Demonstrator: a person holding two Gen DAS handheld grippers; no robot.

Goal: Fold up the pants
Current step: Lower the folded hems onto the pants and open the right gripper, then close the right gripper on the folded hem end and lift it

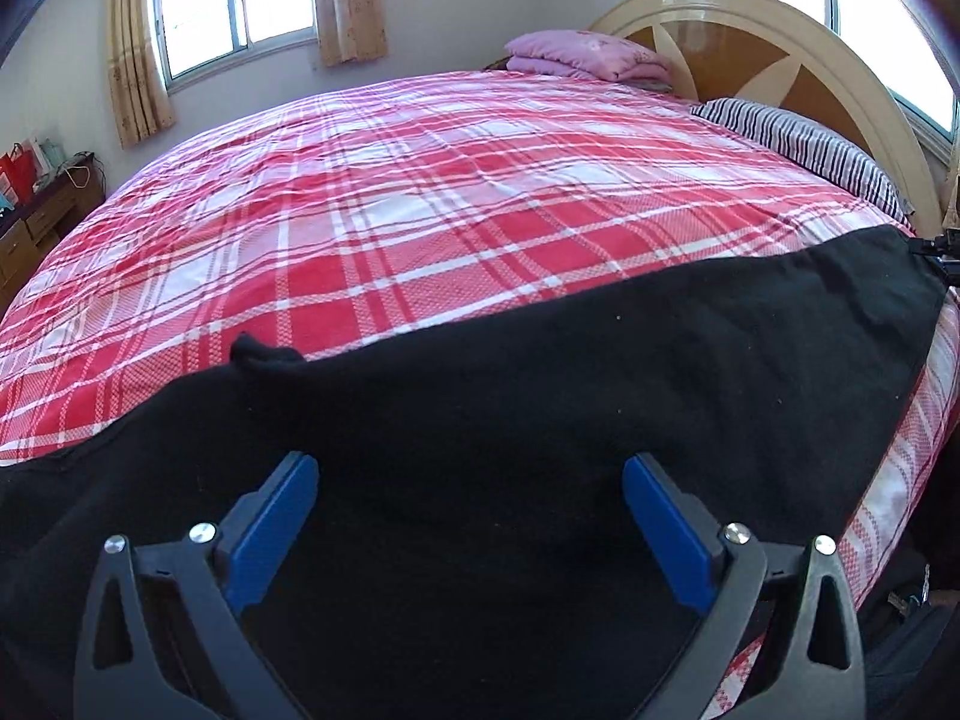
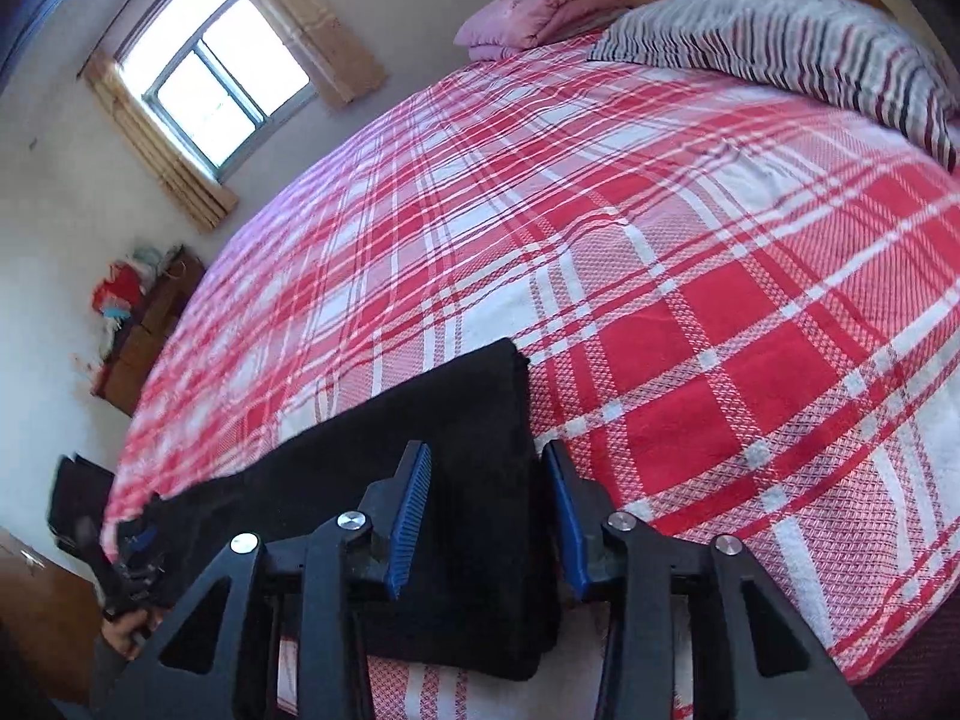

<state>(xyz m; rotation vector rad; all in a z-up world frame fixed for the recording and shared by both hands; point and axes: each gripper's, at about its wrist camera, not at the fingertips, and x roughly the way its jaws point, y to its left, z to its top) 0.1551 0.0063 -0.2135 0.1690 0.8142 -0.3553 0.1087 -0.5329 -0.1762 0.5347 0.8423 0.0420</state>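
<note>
Both of our grippers are spread wide and pinching nothing. Our left gripper [image 1: 471,531] hovers over the black pants [image 1: 540,396], its blue pads [image 1: 273,528] well apart with only dark cloth showing between them. Whether the tips touch the fabric we cannot tell. Our right gripper [image 2: 487,519] is also open, its fingers straddling the narrow end of the pants [image 2: 462,480]; that end lies between the pads without being clamped.

The pants lie along the near edge of the bed as one long flat band, running from the left to the right of the left wrist view. From the right wrist view the far corner of the end looks squared off, and a doubled edge shows there — so we judge that the legs already lie one over the other, lengthwise. A small bump of fabric [image 1: 264,354] stands up on the far edge of the band, a spot not yet smoothed.

We reckon the first fold is done and the crosswise folds are left: the garment is at full length, so one end has yet to be brought over the other, perhaps twice.

Beyond the pants spreads the red plaid bedspread [image 1: 420,198], with a striped pillow [image 1: 798,144] and a folded pink quilt [image 1: 588,54] at the far end by the headboard [image 1: 750,30], and a curtained window [image 1: 234,6] farther left.
</note>
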